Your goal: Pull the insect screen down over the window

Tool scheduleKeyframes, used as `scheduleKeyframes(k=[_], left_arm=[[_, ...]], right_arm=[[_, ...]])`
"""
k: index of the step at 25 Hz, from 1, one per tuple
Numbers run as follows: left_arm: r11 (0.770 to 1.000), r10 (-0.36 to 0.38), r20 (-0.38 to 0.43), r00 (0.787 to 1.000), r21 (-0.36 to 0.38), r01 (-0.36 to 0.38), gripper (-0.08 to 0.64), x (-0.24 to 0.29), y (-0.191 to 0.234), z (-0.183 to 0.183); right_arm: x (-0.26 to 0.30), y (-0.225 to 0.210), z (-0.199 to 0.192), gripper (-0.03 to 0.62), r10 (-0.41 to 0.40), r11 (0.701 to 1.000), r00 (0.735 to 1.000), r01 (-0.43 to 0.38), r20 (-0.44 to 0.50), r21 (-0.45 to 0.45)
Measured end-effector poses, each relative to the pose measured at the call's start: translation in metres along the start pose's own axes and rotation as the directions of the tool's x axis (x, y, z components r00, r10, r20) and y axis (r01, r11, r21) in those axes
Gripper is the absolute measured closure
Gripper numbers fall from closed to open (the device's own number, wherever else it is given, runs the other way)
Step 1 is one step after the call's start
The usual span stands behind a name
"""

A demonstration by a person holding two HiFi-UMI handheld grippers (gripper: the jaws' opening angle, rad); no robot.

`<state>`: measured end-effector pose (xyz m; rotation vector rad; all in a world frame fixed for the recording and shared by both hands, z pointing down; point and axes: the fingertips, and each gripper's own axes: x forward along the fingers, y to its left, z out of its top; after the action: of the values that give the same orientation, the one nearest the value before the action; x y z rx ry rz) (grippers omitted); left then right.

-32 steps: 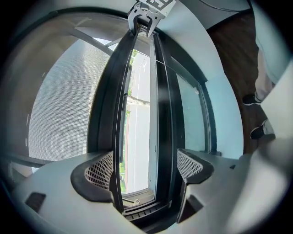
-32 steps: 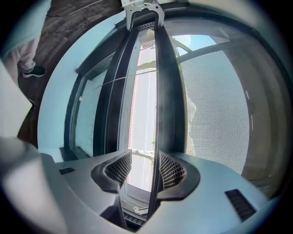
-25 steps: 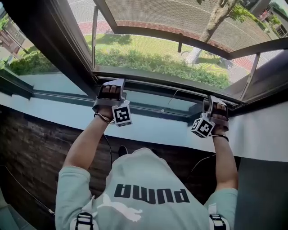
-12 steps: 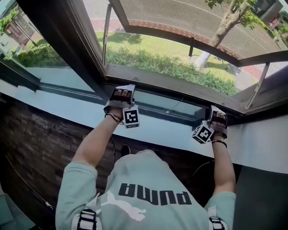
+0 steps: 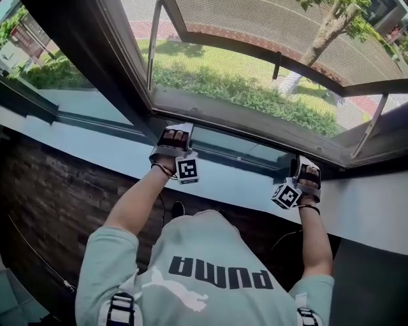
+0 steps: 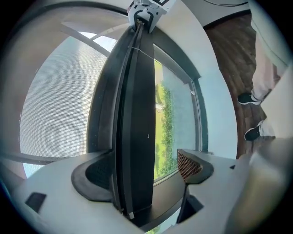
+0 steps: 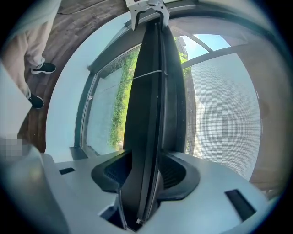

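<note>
The insect screen's grey-brown bottom bar (image 5: 255, 127) runs across the window, with the mesh (image 5: 255, 19) above it. My left gripper (image 5: 175, 129) is at the bar's left part and my right gripper (image 5: 308, 162) at its right part. In the left gripper view the dark bar (image 6: 137, 114) stands between the jaws of the left gripper (image 6: 144, 171). One pad lies against it and the other pad (image 6: 190, 164) stands apart, with greenery showing in the gap. In the right gripper view both jaws of the right gripper (image 7: 145, 172) sit tight on the bar (image 7: 149, 105).
A pale sill (image 5: 95, 153) runs below the window, above a dark brick wall (image 5: 51, 210). A thick dark frame post (image 5: 95, 51) stands at the left. The open outer window's dark frame (image 5: 274, 57) and its stay rods lie beyond the mesh. The person's shoes (image 6: 249, 98) are on the wooden floor.
Both grippers have come down together with the bar, which now lies closer to the lower window frame and the sill.
</note>
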<state>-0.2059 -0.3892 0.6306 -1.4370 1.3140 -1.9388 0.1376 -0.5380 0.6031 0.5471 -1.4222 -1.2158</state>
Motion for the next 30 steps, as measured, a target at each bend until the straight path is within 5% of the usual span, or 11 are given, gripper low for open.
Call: scheduleKeyframes(k=[2, 10, 15, 18, 27, 30], left_arm=[[0.998, 0.052, -0.014, 0.999, 0.021, -0.052, 0.129, -0.001, 0.007, -0.001], [0.995, -0.047, 0.032, 0.998, -0.091, 0.050, 0.141, 0.000, -0.015, 0.008], [0.985, 0.162, -0.073, 0.984, 0.068, -0.157, 0.148, 0.001, 0.012, -0.010], [0.984, 0.177, -0.093, 0.980, 0.052, -0.172, 0.164, 0.002, 0.013, -0.009], [0.968, 0.251, -0.153, 0.956, 0.024, -0.250, 0.172, 0.007, 0.017, -0.003], [0.967, 0.254, -0.155, 0.955, 0.013, -0.256, 0.172, 0.006, 0.016, -0.002]], right_arm=[[0.000, 0.000, 0.000, 0.407, -0.016, 1.000, 1.000, 0.016, -0.001, -0.003], [0.002, 0.000, 0.003, 0.423, -0.053, 0.999, 0.999, 0.053, -0.010, -0.004], [0.006, -0.002, 0.004, 0.436, -0.144, 0.989, 0.989, 0.144, -0.015, 0.022], [0.006, -0.007, 0.005, 0.437, -0.166, 0.986, 0.986, 0.166, 0.001, 0.015], [0.001, -0.008, 0.000, 0.448, -0.065, 0.997, 0.997, 0.066, 0.035, -0.026], [0.001, -0.008, -0.002, 0.443, -0.104, 0.992, 0.994, 0.107, 0.046, -0.066]])
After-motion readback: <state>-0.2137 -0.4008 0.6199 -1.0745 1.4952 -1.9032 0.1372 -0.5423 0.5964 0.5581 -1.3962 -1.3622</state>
